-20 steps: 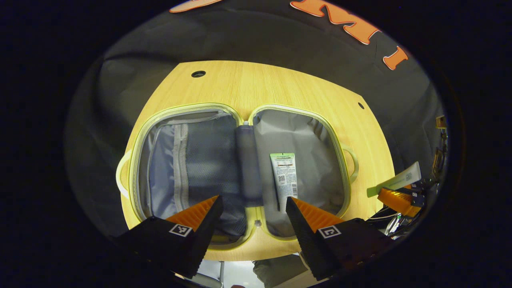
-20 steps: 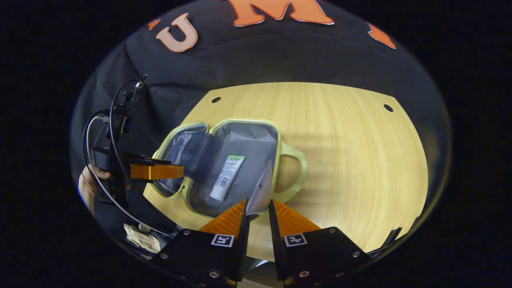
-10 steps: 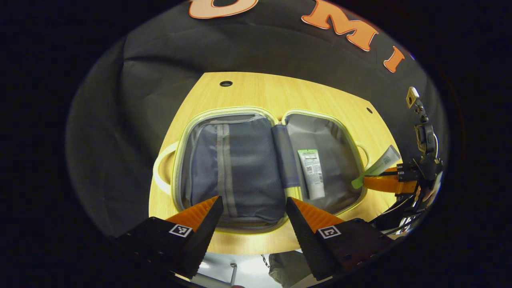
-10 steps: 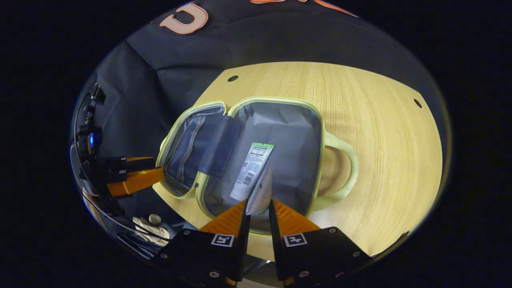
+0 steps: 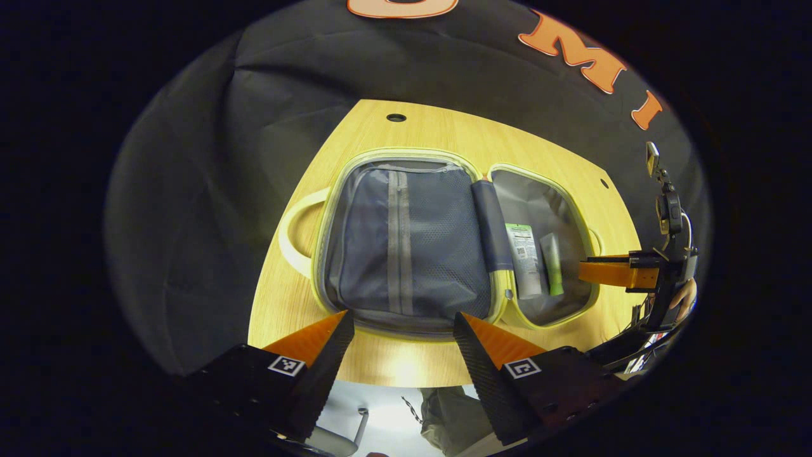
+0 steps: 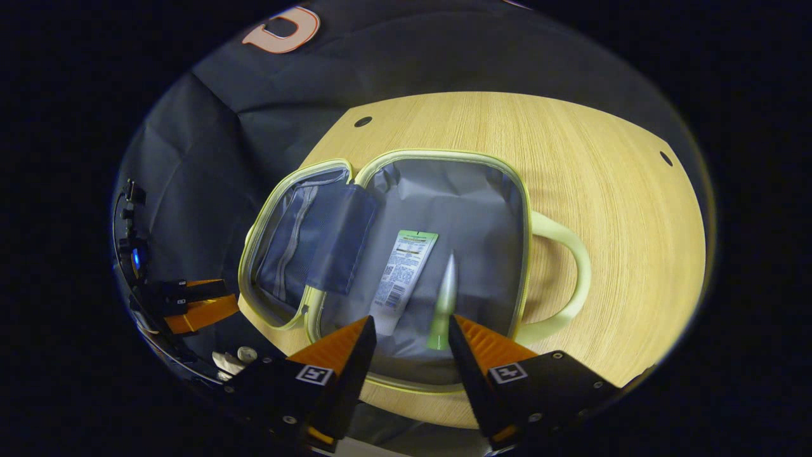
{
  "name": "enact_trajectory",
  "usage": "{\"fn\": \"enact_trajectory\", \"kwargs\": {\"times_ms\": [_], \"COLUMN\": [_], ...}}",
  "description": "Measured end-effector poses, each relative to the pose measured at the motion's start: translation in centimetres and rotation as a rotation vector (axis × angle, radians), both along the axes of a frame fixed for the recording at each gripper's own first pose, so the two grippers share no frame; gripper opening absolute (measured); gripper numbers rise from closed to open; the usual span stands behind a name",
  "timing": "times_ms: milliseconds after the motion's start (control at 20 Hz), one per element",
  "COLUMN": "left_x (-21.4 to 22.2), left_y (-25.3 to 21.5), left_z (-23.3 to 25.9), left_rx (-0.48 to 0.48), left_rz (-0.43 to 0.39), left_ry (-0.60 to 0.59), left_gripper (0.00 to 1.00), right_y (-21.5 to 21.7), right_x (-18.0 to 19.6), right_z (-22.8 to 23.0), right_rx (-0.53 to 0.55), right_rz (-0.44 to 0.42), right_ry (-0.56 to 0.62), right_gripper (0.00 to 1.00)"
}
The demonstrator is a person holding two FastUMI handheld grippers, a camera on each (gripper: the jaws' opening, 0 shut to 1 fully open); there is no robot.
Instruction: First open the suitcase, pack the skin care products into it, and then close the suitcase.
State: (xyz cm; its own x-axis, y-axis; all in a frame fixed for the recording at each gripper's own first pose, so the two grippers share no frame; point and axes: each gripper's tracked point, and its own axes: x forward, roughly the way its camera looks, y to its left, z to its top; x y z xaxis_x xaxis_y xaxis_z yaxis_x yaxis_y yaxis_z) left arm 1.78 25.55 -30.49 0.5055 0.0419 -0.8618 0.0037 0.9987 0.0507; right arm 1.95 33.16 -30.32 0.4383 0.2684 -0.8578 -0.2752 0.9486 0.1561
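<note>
A pale green suitcase [image 5: 330, 209] [image 6: 520, 190] lies open flat on the wooden table [image 6: 602, 165]. Its grey-lined half holds a white tube [image 6: 399, 279] [image 5: 525, 260] and, beside it, a slim green-capped tube [image 6: 444, 298] [image 5: 553, 263]. The other half has a zipped mesh pocket [image 5: 406, 247]. My right gripper [image 6: 409, 343] hovers open just above the slim tube's cap end, holding nothing; it appears at the right in the left gripper view [image 5: 609, 273]. My left gripper [image 5: 403, 336] is open near the front edge of the mesh half.
Loop handles [image 6: 564, 273] [image 5: 295, 228] stick out from both suitcase halves. The table has small round holes [image 5: 396, 117] [image 6: 660, 158] near its far edge. A hand [image 5: 685, 295] holds the right gripper beyond the table's right side.
My right gripper opened and let go of the slim tube, which now lies in the suitcase beside the white tube. My left gripper's view shifted left over the mesh half.
</note>
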Motion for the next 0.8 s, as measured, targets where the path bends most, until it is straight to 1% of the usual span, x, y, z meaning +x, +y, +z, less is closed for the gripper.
{"fn": "enact_trajectory", "kwargs": {"times_ms": [50,100,150,350,600,700,750,800], "left_x": [0.1,0.1,0.1,0.6,3.0,4.1,4.4,4.9], "left_y": [0.3,0.6,0.9,2.9,8.2,10.3,11.0,11.8], "left_z": [0.0,0.1,0.1,0.3,1.5,1.7,1.5,1.3], "left_rx": [-0.002,-0.005,-0.008,-0.056,-0.079,-0.114,-0.14,-0.171], "left_rz": [0.005,0.008,0.015,0.063,0.107,0.148,0.166,0.187], "left_ry": [-0.004,-0.01,-0.014,-0.049,-0.129,-0.147,-0.153,-0.159], "left_gripper": [0.98,0.98,0.98,0.98,0.98,0.96,0.98,0.98], "right_y": [0.1,0.1,0.2,1.4,2.1,2.5,2.7,2.8], "right_x": [0.0,0.0,0.0,-0.2,-0.4,-0.6,-0.6,-0.7], "right_z": [0.1,0.2,0.4,1.3,1.6,1.7,1.9,2.0], "right_rx": [0.0,-0.001,0.001,0.044,0.04,0.043,0.039,0.036], "right_rz": [0.0,-0.001,-0.001,-0.01,-0.017,-0.023,-0.022,-0.024], "right_ry": [-0.003,-0.004,-0.009,-0.02,-0.034,-0.034,-0.039,-0.044], "right_gripper": [0.87,0.93,0.96,0.96,0.96,0.96,0.96,0.96]}}
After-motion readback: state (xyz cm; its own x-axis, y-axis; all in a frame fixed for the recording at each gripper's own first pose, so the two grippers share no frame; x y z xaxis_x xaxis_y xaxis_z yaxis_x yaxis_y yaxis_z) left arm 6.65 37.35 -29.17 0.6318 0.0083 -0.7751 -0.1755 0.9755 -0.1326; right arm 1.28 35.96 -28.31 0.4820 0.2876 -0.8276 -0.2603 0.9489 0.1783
